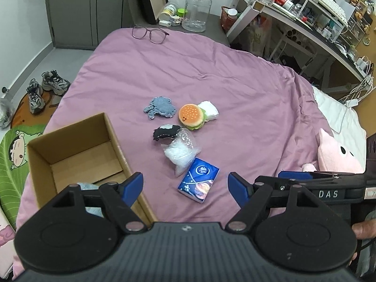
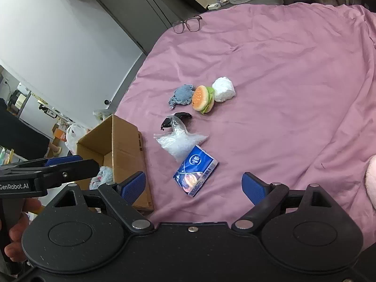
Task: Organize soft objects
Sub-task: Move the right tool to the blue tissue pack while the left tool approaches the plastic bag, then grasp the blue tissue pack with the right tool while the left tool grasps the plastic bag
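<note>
Left tool (image 1: 185, 186) and right tool (image 2: 193, 184) both spread wide and empty above the mauve bedspread (image 1: 235, 75), blue rectangular tissue packet (image 1: 198, 179) just ahead, orange plush burger (image 1: 190, 115) at 12 o'clock, brown open cardboard box (image 1: 77, 150) at 10 o'clock.

Bed with pink cover (image 1: 211, 65), cardboard box (image 1: 70, 145) at its edge, beside the box tissue pack (image 1: 198, 179), clear bag (image 1: 181, 150), black item (image 1: 164, 132), burger plush (image 1: 190, 116), blue knit piece (image 1: 161, 108), white bundle (image 1: 209, 110), glasses (image 1: 150, 34) far beyond.

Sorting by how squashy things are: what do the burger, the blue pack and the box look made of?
Burger: plush fabric, matte and fuzzy, with a stitched face, probably stuffed.
Blue pack: glossy printed plastic film, likely a tissue pack; it shines and has soft corners.
Box: brown corrugated cardboard, matte, with folded flaps and raw edges.
</note>
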Demonstrator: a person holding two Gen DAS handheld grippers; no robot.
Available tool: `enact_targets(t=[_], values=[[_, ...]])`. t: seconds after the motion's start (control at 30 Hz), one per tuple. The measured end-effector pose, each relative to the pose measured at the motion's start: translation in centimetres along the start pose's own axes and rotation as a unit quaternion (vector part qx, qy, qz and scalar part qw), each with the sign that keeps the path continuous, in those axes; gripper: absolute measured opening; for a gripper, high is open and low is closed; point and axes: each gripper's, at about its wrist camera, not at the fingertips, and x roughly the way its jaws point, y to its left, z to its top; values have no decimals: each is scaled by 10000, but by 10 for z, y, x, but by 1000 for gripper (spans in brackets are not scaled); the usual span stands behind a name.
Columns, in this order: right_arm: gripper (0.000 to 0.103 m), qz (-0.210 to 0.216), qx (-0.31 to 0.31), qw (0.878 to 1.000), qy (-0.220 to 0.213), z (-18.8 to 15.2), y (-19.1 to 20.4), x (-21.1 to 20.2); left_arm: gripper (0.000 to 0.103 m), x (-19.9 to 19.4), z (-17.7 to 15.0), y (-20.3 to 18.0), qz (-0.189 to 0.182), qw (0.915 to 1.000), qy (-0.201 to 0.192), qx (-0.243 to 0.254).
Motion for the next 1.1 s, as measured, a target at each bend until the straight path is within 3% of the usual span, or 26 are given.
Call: enact_targets(t=[0.3, 0.67, 1.1], values=[[86, -86, 240, 9996, 111, 6, -22, 21, 78, 33, 12, -6, -123, 9996, 218, 115], [73, -111, 539, 9976, 409, 10, -34, 54, 78, 75, 26, -3, -266, 9982, 483, 229], [61, 63, 727, 9937, 855, 11, -31, 101, 78, 118, 36, 10, -302, 9964, 793, -15]])
